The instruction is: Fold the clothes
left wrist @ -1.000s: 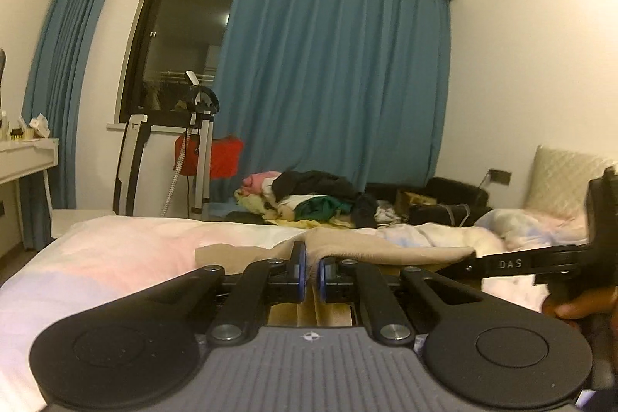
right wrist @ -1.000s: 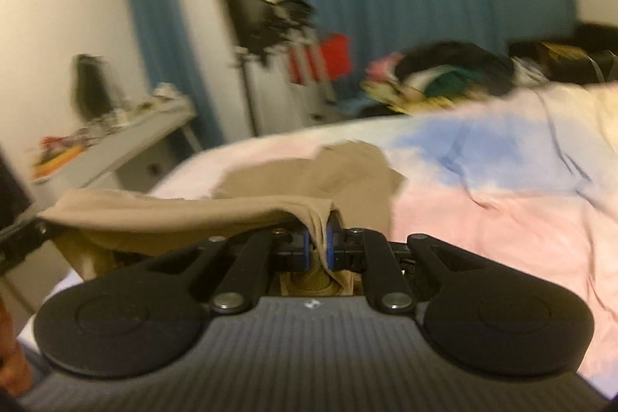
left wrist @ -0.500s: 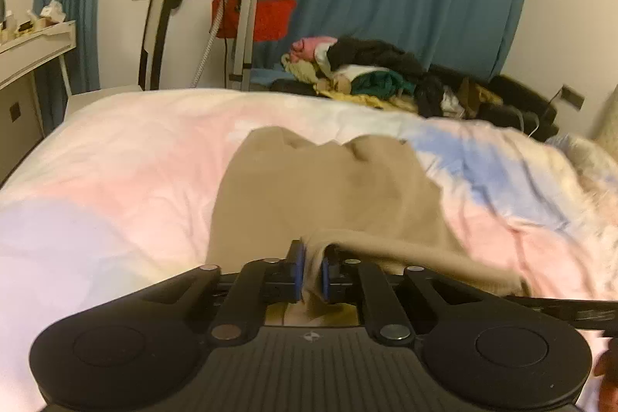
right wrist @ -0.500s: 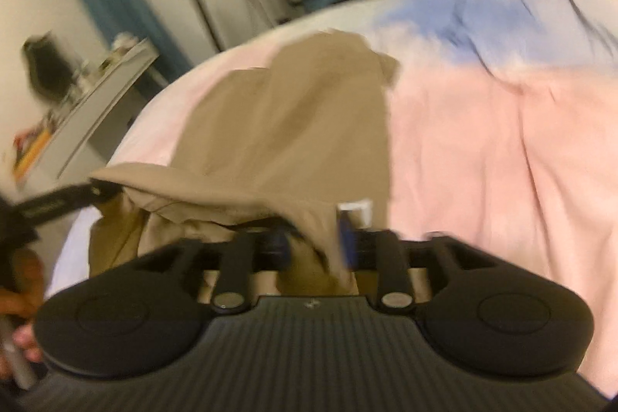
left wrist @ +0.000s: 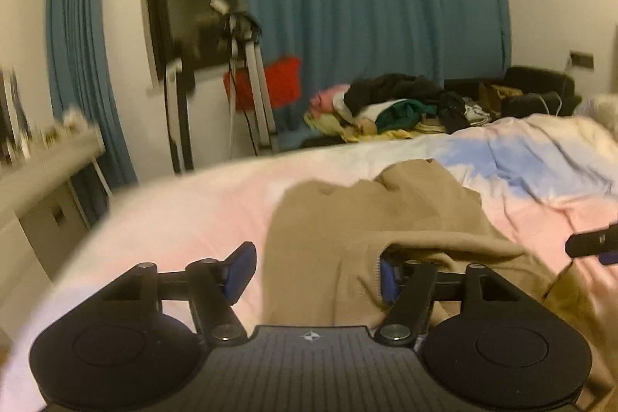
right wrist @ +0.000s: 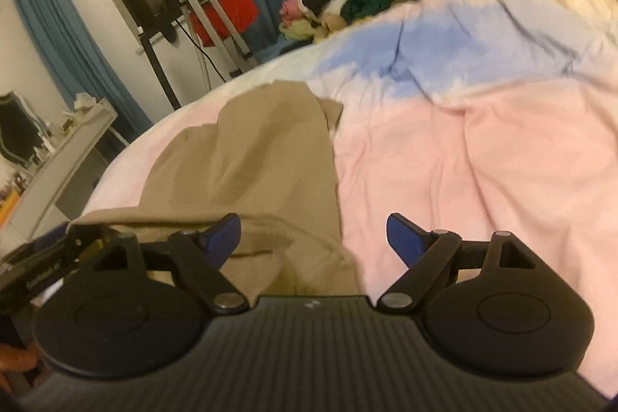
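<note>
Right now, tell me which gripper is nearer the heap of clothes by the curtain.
Neither, that I can tell. The left gripper and right gripper, fingers opening, both sit over the tan garment, with the heap beyond the bed's far edge.

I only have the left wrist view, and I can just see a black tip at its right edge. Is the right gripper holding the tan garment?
Observer: No. The right gripper has its jaws opening, and neither pad presses on the tan garment.
Operator: Where does it sit relative to the cloth?
Observer: It straddles the garment's right edge, with one finger over the cloth and the other over the bare pink bedding.
Operator: Is that side of the garment lying flat?
Observer: Mostly. It has long shallow creases and bunches a little close to the gripper.
</note>
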